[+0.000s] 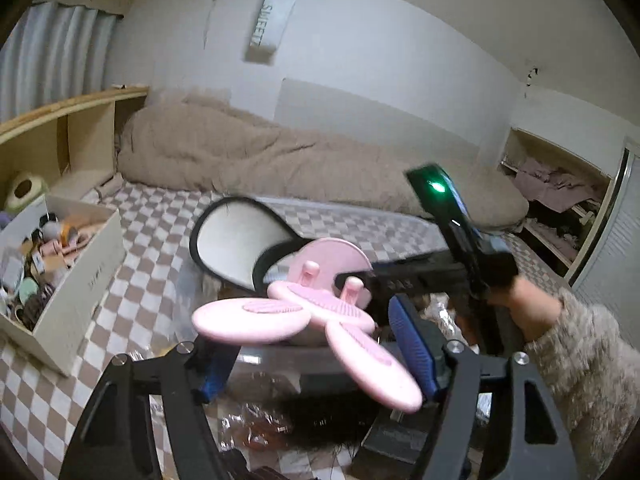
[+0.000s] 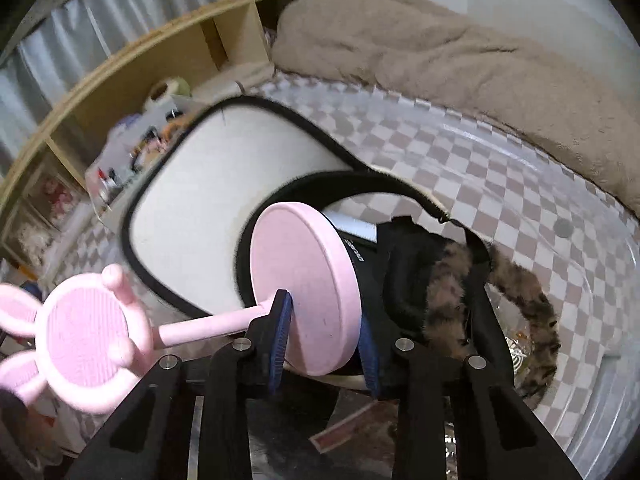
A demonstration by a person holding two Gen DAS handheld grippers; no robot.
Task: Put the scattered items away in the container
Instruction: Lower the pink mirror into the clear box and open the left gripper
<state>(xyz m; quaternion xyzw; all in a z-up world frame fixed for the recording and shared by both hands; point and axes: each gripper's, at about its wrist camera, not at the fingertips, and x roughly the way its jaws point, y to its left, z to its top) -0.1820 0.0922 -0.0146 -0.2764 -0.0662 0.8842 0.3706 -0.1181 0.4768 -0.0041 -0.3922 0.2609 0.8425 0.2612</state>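
A pink rabbit-shaped phone stand [image 2: 304, 292] with a round base and long ears is held in the air. My right gripper [image 2: 324, 344] is shut on its round base, with the stem and rabbit head [image 2: 86, 340] sticking out to the left. In the left wrist view the stand [image 1: 308, 312] hangs just in front of my left gripper [image 1: 316, 352], which is open and empty; the ears lie between its blue pads [image 1: 412, 344]. Below is a clear plastic container [image 2: 576, 292] holding a black-and-white bag [image 2: 208, 208], a furry brown item [image 2: 516, 292] and wrapped items.
The container sits on a checkered bedsheet [image 1: 152, 240]. A white box [image 1: 80, 280] full of small items stands at the left by a wooden shelf [image 1: 72, 120]. A beige duvet [image 1: 280, 160] lies along the wall. The right hand and sleeve [image 1: 572, 340] are at the right.
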